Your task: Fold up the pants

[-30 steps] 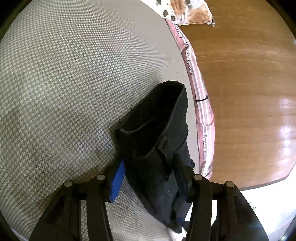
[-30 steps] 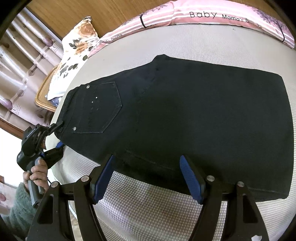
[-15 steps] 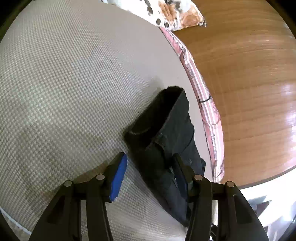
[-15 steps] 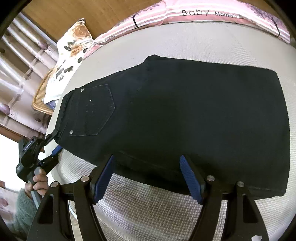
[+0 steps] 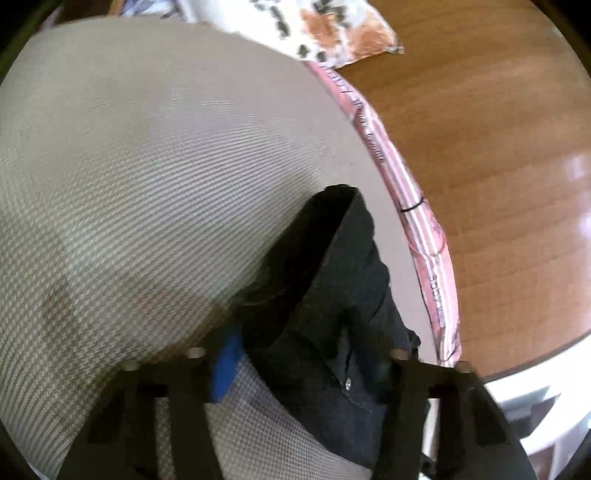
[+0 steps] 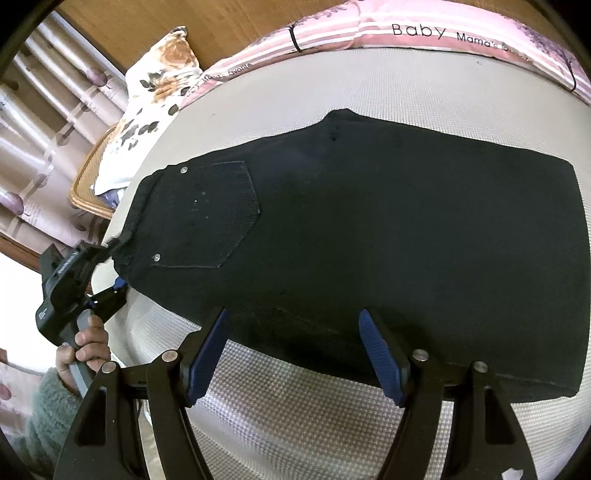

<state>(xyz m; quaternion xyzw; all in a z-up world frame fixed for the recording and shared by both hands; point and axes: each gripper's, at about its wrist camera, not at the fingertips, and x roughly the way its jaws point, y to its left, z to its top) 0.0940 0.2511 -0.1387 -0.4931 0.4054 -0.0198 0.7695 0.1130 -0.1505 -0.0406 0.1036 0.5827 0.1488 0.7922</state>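
Black pants (image 6: 369,229) lie folded lengthwise on the grey mattress (image 6: 332,424), back pocket up and waist to the left. My right gripper (image 6: 295,332) hovers open over their near edge, with nothing between the blue pads. A hand holds my left gripper (image 6: 114,266) at the waist corner. In the left wrist view the bunched waistband (image 5: 332,295) sits between the jaws of the left gripper (image 5: 306,360), which are closing. Its left blue pad (image 5: 225,365) sits right beside the fabric and the cloth hides the other pad.
A pink striped bumper (image 6: 406,33) printed "Baby" runs along the mattress's far edge, against a wooden board (image 5: 480,147). A floral pillow (image 6: 159,85) lies at the far left corner over a wicker piece (image 6: 85,184). Curtains hang at the left.
The left gripper's blue pad has come in from a clear gap to the edge of the waist fabric, and its view has rolled a little. The right gripper has kept still and open.
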